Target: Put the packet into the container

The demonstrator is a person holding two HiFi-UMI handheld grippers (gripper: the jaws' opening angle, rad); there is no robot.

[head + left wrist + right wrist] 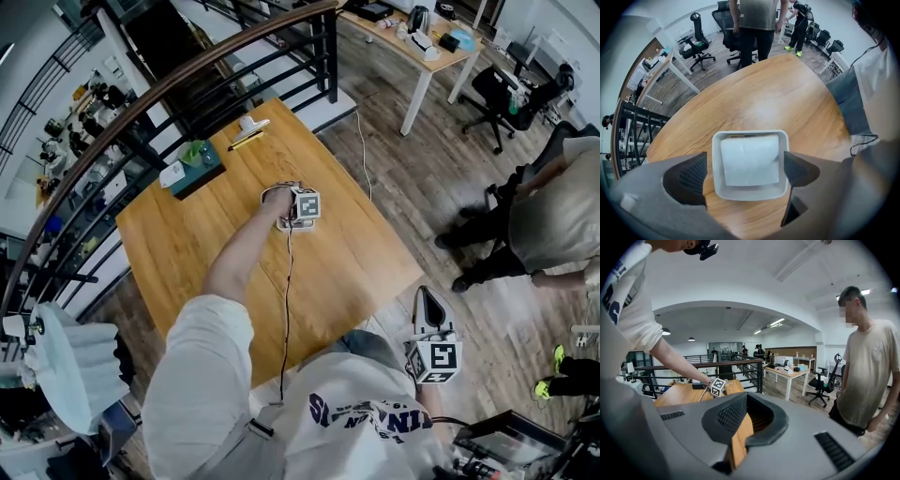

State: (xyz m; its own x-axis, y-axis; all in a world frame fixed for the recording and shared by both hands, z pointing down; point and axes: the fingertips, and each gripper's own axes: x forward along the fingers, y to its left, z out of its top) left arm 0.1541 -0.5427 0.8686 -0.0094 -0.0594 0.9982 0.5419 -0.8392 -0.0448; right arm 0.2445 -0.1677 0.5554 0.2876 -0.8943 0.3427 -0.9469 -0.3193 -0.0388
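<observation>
Left gripper view: the white packet (750, 159) lies inside the white container (750, 194) on the wooden table (787, 103). The left gripper (745, 165) hovers above it, jaws wide and empty. Placement looks done, so lifting straight clear comes next. The right gripper (749, 427) is closed, empty.

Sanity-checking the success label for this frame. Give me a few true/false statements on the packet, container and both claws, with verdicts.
1. The white packet lies inside the white container. True.
2. The left claw is clamped on the packet. False: its jaws stand wide apart, either side of the container, touching nothing.
3. The right claw holds the packet. False: it is shut on nothing, off the table's edge.
4. The container sits on the wooden table. True.
</observation>
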